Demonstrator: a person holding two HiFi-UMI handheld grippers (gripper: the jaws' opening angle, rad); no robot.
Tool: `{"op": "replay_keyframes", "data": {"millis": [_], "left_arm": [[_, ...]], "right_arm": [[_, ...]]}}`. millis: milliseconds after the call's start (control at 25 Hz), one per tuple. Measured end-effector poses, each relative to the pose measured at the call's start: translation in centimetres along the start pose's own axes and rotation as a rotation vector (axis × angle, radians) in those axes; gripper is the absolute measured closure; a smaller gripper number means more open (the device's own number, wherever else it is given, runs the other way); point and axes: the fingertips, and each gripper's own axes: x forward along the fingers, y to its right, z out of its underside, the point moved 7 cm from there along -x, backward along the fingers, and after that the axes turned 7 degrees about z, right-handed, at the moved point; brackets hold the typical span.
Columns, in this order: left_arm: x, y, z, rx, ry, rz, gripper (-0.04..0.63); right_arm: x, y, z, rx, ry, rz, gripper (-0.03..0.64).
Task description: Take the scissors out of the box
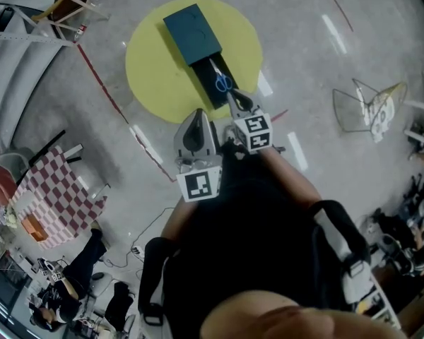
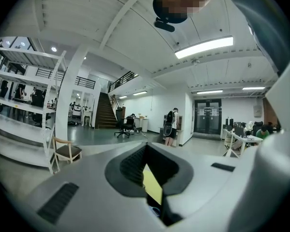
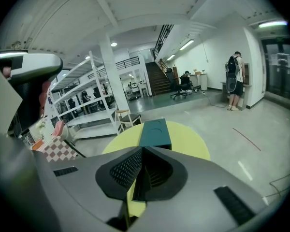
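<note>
Yellow round tabletop (image 1: 150,69) is bearing the box (image 1: 191,30), scissors (image 1: 224,83) lying in its open tray; right gripper (image 1: 237,101) and left gripper (image 1: 196,119), both closed and empty, are hovering at 6 o'clock, likely readying a reach.
</note>
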Motion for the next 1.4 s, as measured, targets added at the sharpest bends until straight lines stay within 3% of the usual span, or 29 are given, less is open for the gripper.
{"op": "replay_keyframes", "data": {"millis": [400, 1080, 1400], "left_arm": [[2.8, -3.1, 0.9, -0.026, -0.042, -0.007, 0.601], [6.2, -5.7, 1.9, -0.061, -0.101, -0.011, 0.601], [7.1, -6.6, 2.6, -0.077, -0.130, -0.009, 0.601]], "right_arm": [[6.6, 1.2, 3.5, -0.003, -0.177, 0.057, 0.618], [13.2, 2.4, 8.9, -0.010, -0.489, 0.078, 0.506], [14.5, 2.8, 10.7, 0.026, -0.605, 0.119, 0.502]]}}
